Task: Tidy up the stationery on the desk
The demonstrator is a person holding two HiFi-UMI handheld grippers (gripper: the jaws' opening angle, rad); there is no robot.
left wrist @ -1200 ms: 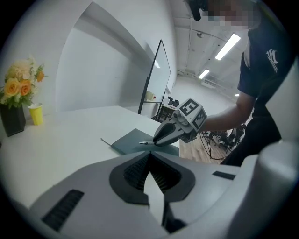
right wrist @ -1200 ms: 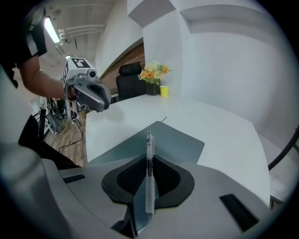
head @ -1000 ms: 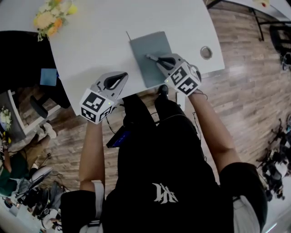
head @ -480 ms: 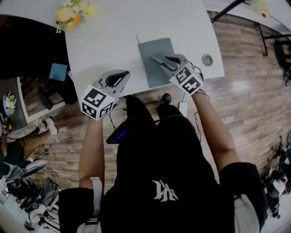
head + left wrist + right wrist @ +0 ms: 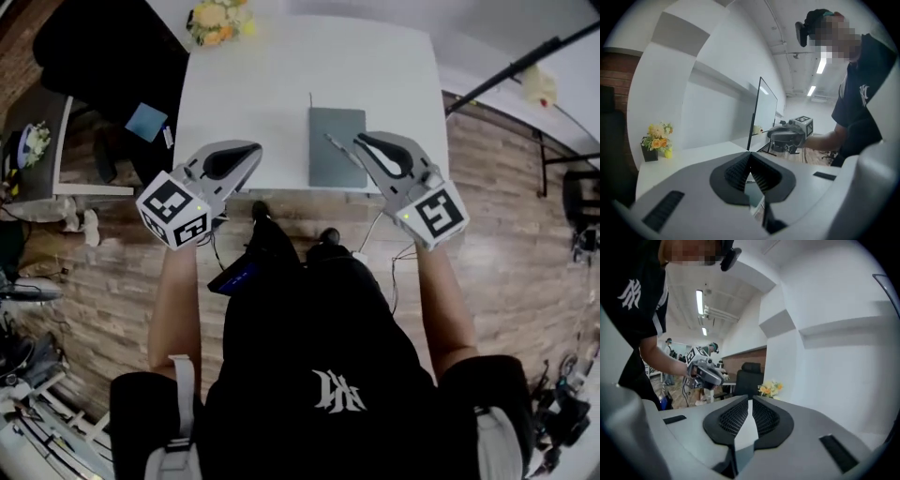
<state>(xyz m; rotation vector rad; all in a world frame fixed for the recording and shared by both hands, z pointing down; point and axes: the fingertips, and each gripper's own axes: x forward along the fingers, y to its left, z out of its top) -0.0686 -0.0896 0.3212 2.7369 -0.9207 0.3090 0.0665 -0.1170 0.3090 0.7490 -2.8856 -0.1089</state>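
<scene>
A grey notebook lies near the front edge of the white desk. My right gripper hovers at the notebook's right side, shut on a thin pen that sticks out over the cover. The left gripper view shows the right gripper with the pen poking from its tip. My left gripper hangs over the desk's front edge, left of the notebook, shut with nothing in it. In their own views the left gripper and the right gripper show jaws pressed together; the pen is hidden there.
A small bunch of flowers stands at the desk's far left corner. A black office chair and a side table are left of the desk. Wooden floor lies on the right. A thin-framed panel stands beyond the desk.
The head view has pulled back and swung, showing the whole desk. My right gripper has drawn back from over the notebook to its right edge, pen still held. The left gripper stays at the front edge.
</scene>
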